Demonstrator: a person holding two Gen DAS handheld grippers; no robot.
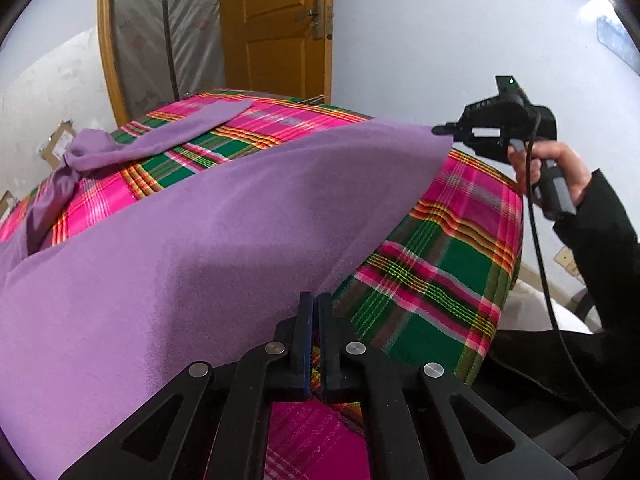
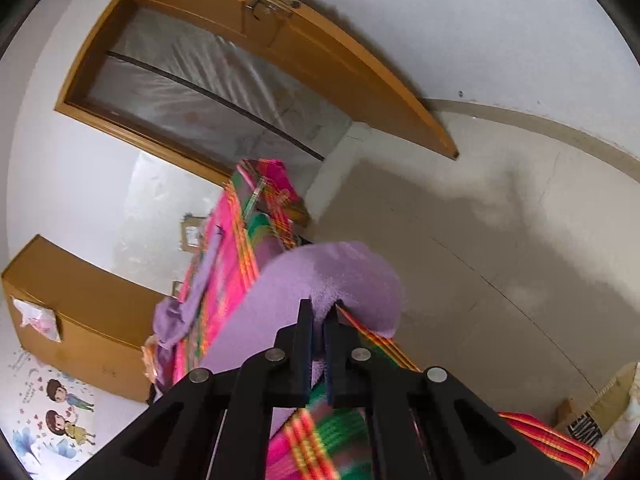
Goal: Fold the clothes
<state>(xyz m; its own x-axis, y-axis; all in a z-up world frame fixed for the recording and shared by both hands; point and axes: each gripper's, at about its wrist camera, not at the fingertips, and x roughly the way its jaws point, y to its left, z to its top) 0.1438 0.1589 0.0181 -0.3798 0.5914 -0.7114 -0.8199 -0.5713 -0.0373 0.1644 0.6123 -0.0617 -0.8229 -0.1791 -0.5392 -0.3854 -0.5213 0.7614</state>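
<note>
Nearest in the left wrist view, the left claw [image 1: 316, 300] is pressed together on the near edge of the purple garment [image 1: 208, 240], its fingers pinching the hem where it meets the plaid cloth [image 1: 432, 288]. The garment spreads across the desk over that pink and green cloth, its right corner lifted off the surface. That corner is pinched by the right claw [image 1: 438, 130], held in a hand [image 1: 568, 172] with a black sleeve [image 1: 600, 232]; a black cable [image 1: 540, 260] hangs from the handle. In the right wrist view the right claw [image 2: 318, 310] is clamped on a bunched fold of the garment [image 2: 332, 276]. Farther back a sleeve [image 1: 180, 132] of the garment lies stretched over the cloth, ending in a crumpled knot at the left. Beyond stands an orange door [image 1: 276, 28] in a white wall [image 1: 460, 40].
</note>
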